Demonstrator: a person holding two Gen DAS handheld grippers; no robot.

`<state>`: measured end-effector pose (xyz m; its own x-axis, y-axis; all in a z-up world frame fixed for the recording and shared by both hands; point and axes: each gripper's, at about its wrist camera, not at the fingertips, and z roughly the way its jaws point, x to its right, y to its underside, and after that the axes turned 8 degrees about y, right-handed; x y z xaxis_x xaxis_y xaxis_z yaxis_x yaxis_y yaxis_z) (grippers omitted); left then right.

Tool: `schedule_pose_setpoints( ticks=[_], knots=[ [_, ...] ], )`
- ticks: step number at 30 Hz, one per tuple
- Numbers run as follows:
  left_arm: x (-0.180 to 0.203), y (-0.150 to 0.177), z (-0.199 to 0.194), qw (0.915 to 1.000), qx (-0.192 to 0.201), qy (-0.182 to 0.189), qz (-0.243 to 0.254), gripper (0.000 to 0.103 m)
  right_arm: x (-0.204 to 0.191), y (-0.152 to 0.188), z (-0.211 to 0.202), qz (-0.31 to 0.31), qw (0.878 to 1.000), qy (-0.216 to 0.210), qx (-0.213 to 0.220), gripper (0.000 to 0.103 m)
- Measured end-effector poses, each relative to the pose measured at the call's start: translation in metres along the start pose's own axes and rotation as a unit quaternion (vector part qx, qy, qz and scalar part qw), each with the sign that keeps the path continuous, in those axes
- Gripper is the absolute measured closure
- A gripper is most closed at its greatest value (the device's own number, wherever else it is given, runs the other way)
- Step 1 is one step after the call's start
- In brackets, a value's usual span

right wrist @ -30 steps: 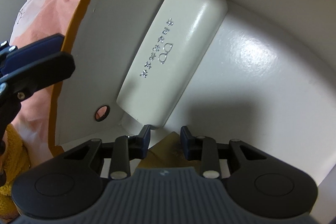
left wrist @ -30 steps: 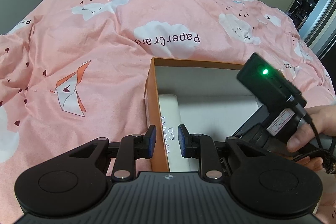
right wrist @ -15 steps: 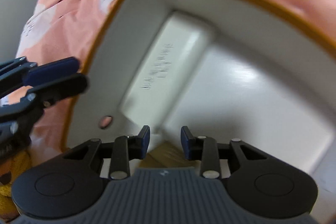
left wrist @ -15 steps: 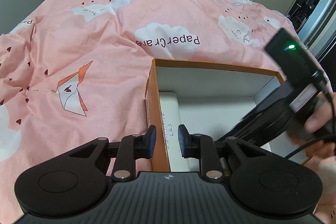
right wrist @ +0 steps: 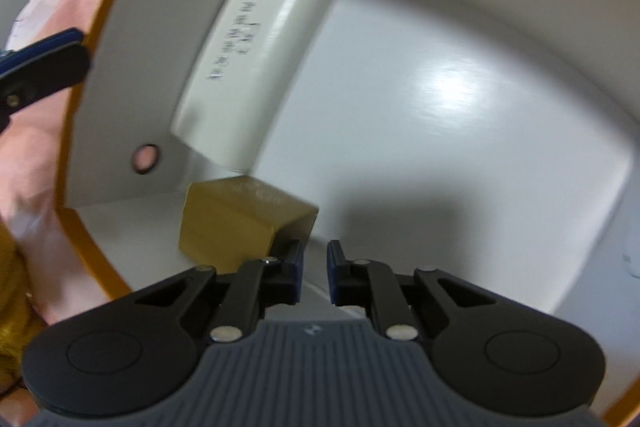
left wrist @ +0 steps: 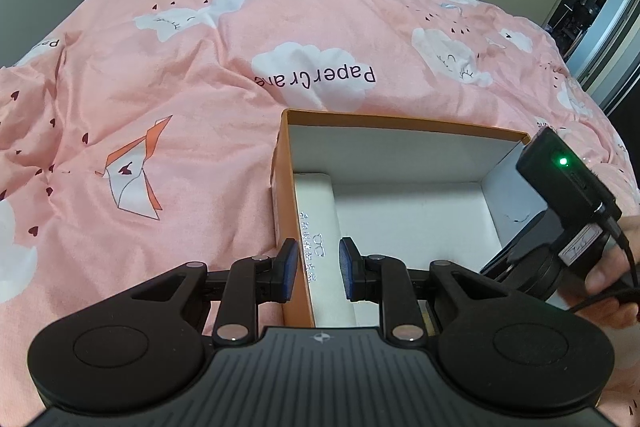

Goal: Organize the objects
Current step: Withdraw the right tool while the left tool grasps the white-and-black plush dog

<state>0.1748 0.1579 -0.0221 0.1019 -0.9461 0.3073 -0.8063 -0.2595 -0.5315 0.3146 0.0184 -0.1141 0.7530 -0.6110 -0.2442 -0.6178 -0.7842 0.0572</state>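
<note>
Left claw (left wrist: 315,275) grips the orange box's (left wrist: 280,187) left wall, lower centre. Right claw (right wrist: 315,271) is clenched, empty, above the box floor; white glasses case (right wrist: 256,67) hugs the left wall, tan carton (right wrist: 236,223) below it, floor bare at right.

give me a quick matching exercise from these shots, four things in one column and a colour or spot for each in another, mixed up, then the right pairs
Things:
1. glasses case
2. small block
3. storage box
4. bedspread

Descriptions:
A. pink with white clouds
B. orange outside, white inside
C. white, lying along the box's side wall
D. golden tan, in the box's near corner

Pairs: 1-C, 2-D, 3-B, 4-A
</note>
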Motion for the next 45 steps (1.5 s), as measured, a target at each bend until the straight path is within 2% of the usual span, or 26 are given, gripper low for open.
schedule_pose_setpoints(
  ticks=[9, 15, 17, 20, 22, 23, 25, 26, 27, 31, 32, 34, 36, 37, 39, 42, 43, 45],
  knots=[
    [-0.004, 0.004, -0.002, 0.9999, 0.004, 0.001, -0.011, 0.077, -0.026, -0.016, 0.015, -0.018, 0.999, -0.045, 0.012, 0.093],
    [-0.004, 0.008, -0.015, 0.9996, 0.023, 0.008, -0.016, 0.077, -0.024, -0.011, 0.011, -0.009, 0.999, -0.039, 0.031, 0.094],
    [0.000, 0.011, -0.027, 0.9991, 0.038, 0.014, -0.016, 0.077, -0.021, 0.000, -0.003, -0.005, 0.998, -0.030, 0.060, 0.093],
    [0.012, 0.020, -0.046, 0.9979, 0.062, 0.018, -0.007, 0.077, -0.016, 0.027, -0.033, 0.009, 0.991, -0.024, 0.132, 0.092],
    [0.023, 0.028, -0.059, 0.9971, 0.074, 0.020, 0.003, 0.077, -0.008, 0.057, -0.057, 0.019, 0.982, -0.025, 0.187, 0.089],
    [0.029, 0.033, -0.066, 0.9966, 0.079, 0.023, 0.006, 0.077, 0.002, 0.086, -0.071, 0.022, 0.977, -0.023, 0.212, 0.087],
    [0.040, 0.042, -0.076, 0.9959, 0.082, 0.038, 0.008, 0.077, -0.003, 0.107, -0.102, 0.028, 0.964, -0.010, 0.264, 0.075],
    [0.045, 0.047, -0.081, 0.9955, 0.081, 0.047, 0.008, 0.077, 0.000, 0.122, -0.115, 0.031, 0.958, -0.002, 0.284, 0.075],
    [0.049, 0.052, -0.084, 0.9953, 0.078, 0.057, 0.008, 0.077, -0.009, 0.120, -0.097, 0.037, 0.954, 0.007, 0.298, 0.075],
    [0.064, 0.071, -0.082, 0.9942, 0.051, 0.094, 0.002, 0.077, -0.010, 0.166, -0.098, 0.078, 0.940, 0.040, 0.329, 0.075],
    [0.067, 0.076, -0.076, 0.9941, 0.038, 0.102, 0.000, 0.077, -0.019, 0.166, -0.095, 0.087, 0.937, 0.049, 0.334, 0.074],
    [0.074, 0.085, -0.061, 0.9931, 0.003, 0.117, 0.004, 0.077, -0.017, 0.191, -0.095, 0.110, 0.930, 0.070, 0.343, 0.061],
    [0.081, 0.092, -0.044, 0.9905, -0.035, 0.133, 0.009, 0.073, -0.011, 0.223, -0.105, 0.122, 0.926, 0.095, 0.346, 0.061],
    [0.084, 0.095, -0.034, 0.9892, -0.055, 0.136, 0.009, 0.069, -0.010, 0.233, -0.104, 0.124, 0.924, 0.109, 0.345, 0.060],
    [0.092, 0.102, -0.018, 0.9873, -0.088, 0.132, 0.009, 0.069, -0.009, 0.248, -0.099, 0.129, 0.921, 0.132, 0.342, 0.057],
    [0.106, 0.112, -0.006, 0.9831, -0.117, 0.140, 0.020, 0.064, -0.007, 0.265, -0.091, 0.136, 0.918, 0.162, 0.335, 0.056],
    [0.111, 0.116, -0.004, 0.9821, -0.121, 0.142, 0.026, 0.060, -0.008, 0.270, -0.089, 0.135, 0.918, 0.166, 0.334, 0.057],
    [0.123, 0.124, 0.002, 0.9797, -0.141, 0.137, 0.041, 0.059, -0.011, 0.279, -0.086, 0.125, 0.920, 0.156, 0.337, 0.059]
  ],
)
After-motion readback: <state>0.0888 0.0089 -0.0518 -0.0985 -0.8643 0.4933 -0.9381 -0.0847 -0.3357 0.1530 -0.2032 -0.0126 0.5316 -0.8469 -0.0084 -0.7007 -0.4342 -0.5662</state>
